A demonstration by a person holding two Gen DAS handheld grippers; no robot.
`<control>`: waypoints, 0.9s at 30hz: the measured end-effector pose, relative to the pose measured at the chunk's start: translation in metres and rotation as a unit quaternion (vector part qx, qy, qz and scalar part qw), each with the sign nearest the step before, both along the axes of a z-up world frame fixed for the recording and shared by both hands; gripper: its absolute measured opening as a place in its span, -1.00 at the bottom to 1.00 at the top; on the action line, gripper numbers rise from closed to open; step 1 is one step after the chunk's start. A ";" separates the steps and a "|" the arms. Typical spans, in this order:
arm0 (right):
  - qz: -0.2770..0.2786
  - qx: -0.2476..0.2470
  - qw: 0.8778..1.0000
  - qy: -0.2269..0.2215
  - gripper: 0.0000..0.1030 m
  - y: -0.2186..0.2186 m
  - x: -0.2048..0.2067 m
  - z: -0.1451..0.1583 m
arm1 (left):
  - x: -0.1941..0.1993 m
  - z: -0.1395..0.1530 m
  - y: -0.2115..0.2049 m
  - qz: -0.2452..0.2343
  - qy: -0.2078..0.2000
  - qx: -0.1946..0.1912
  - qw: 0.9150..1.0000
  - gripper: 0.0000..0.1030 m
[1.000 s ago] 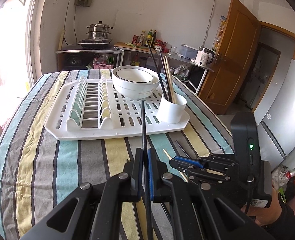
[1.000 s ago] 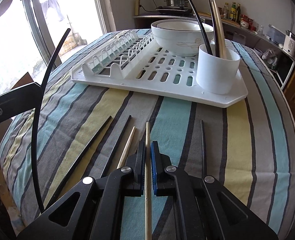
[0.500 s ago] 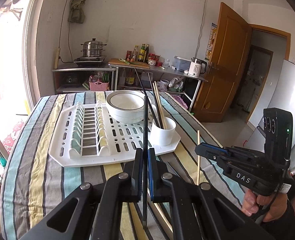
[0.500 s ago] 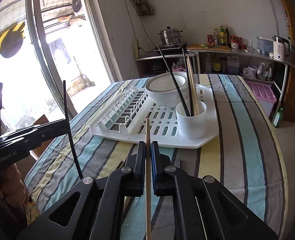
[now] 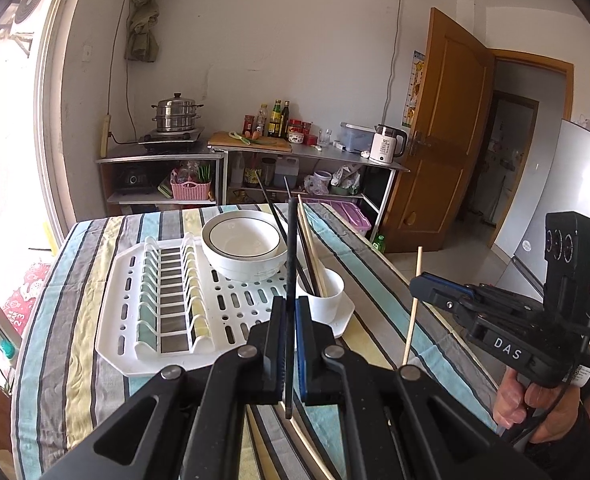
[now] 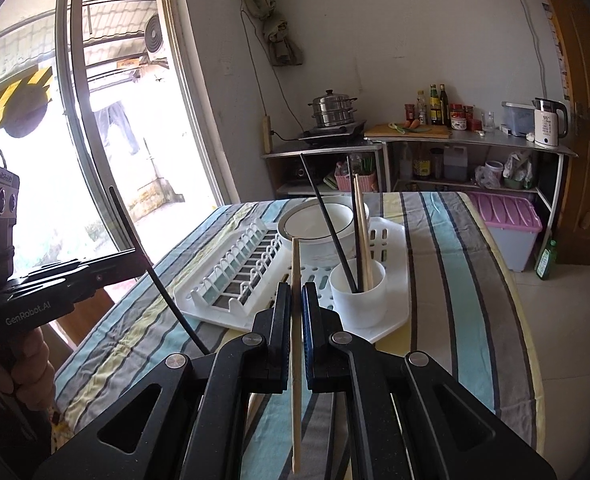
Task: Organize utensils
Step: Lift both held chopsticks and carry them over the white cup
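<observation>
a kitchen table [image 5: 75, 320] with a striped cloth carried a white drying rack [image 5: 123, 320]. the left claw [image 5: 291, 316] was clamped on 1 black chopstick [image 5: 292, 248], held nearly upright. the right claw [image 6: 295, 300] was clamped on 1 pale wooden chopstick [image 6: 295, 320], also standing close to vertical. the white cup [image 6: 359, 292], already holding about 4 chopsticks, stood on the rack's near corner beside a white bowl [image 5: 243, 244]. from each claw the cup lay ahead and lower. judging by the right wrist view, the right claw looked slightly nearer to it. both sticks seemed to need tipping tip-down over its mouth.
</observation>
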State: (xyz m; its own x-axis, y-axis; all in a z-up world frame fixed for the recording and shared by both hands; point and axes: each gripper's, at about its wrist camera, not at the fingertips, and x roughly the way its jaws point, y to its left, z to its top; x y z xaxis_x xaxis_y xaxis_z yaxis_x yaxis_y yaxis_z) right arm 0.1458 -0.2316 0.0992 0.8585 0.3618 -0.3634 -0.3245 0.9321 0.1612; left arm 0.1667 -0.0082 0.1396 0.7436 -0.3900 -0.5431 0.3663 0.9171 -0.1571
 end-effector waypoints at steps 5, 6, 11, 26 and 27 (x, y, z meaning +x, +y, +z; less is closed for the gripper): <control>-0.013 0.003 1.000 -0.020 -0.90 -0.009 0.015 0.019 | 0.024 0.018 -0.010 -0.008 -0.003 -0.008 1.000 -0.92; -0.015 0.005 1.000 -0.023 -0.90 -0.012 0.018 0.022 | 0.029 0.022 -0.012 -0.010 -0.005 -0.010 1.000 -0.92; -0.023 0.013 0.999 -0.034 -0.90 -0.022 0.038 0.038 | 0.051 0.038 -0.024 -0.019 -0.014 -0.016 1.000 -0.92; -0.026 0.028 0.997 -0.073 -0.90 -0.029 0.096 0.071 | 0.124 0.059 -0.061 -0.028 -0.022 -0.029 0.999 -0.93; -0.026 0.028 0.996 -0.075 -0.90 -0.028 0.101 0.071 | 0.129 0.056 -0.061 -0.029 -0.019 -0.031 0.999 -0.93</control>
State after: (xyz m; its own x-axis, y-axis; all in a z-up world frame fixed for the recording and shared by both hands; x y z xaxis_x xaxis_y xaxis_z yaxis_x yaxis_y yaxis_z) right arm 0.2466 -0.2600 0.1706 0.9197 0.3315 -0.2106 -0.3004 0.9392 0.1664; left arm 0.2956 -0.0694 0.1955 0.7386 -0.4642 -0.4889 0.4245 0.8836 -0.1977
